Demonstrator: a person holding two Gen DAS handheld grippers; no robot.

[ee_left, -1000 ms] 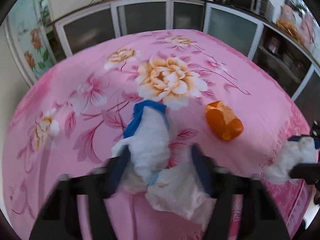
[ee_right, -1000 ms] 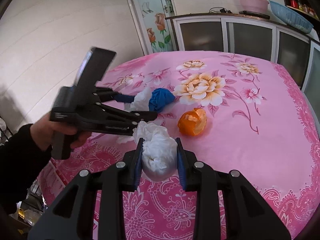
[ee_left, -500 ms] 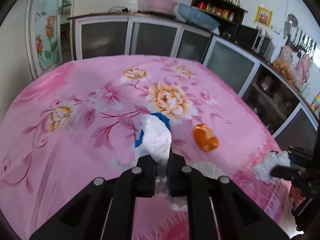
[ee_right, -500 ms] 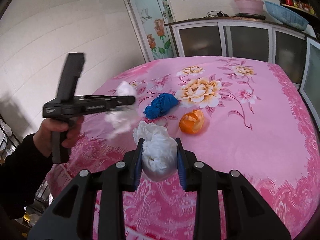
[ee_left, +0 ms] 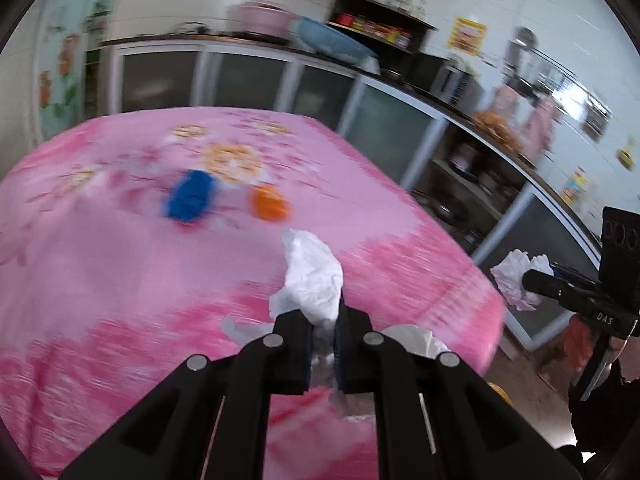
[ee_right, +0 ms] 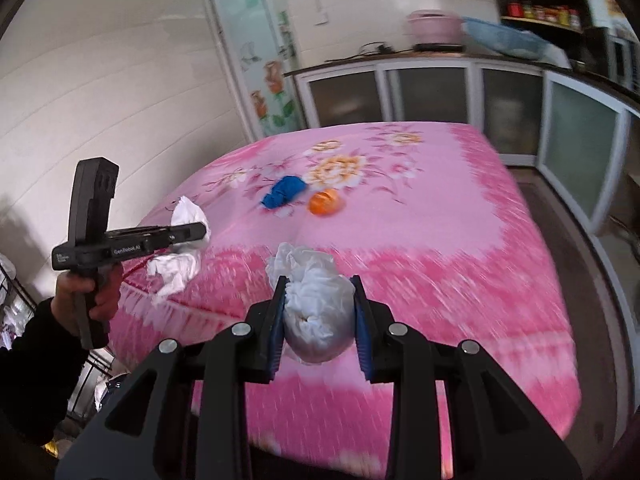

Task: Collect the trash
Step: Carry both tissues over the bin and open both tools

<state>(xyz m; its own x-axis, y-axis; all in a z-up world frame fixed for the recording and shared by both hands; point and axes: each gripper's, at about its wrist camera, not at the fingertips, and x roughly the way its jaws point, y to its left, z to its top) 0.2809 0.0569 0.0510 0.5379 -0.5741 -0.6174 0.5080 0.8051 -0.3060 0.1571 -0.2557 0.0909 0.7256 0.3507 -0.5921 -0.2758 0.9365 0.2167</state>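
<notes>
Pink flowered cloth (ee_right: pixel 460 240) covers the table below me; farther on it lie a blue wad (ee_right: pixel 285 191) and orange peel (ee_right: pixel 325 202), blurred in my left view. My left gripper (ee_left: pixel 323 330) pinches thin white tissue (ee_left: pixel 312 276). My right gripper (ee_right: pixel 319 312) clamps a bigger tissue ball (ee_right: pixel 318 312).

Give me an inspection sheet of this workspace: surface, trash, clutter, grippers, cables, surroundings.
Surface: pink floral tablecloth covers the table.
Job's things: blue crumpled wad and orange peel lie side by side on the cloth; one white tissue and a second white tissue wad are held off the cloth.
Clutter: nothing seen.
Grippers: left gripper shut on the white tissue; right gripper shut on the white tissue wad.
Cables: dark cord on the counter.
Surroundings: glass-front cabinets, pink basin, spice shelf.
</notes>
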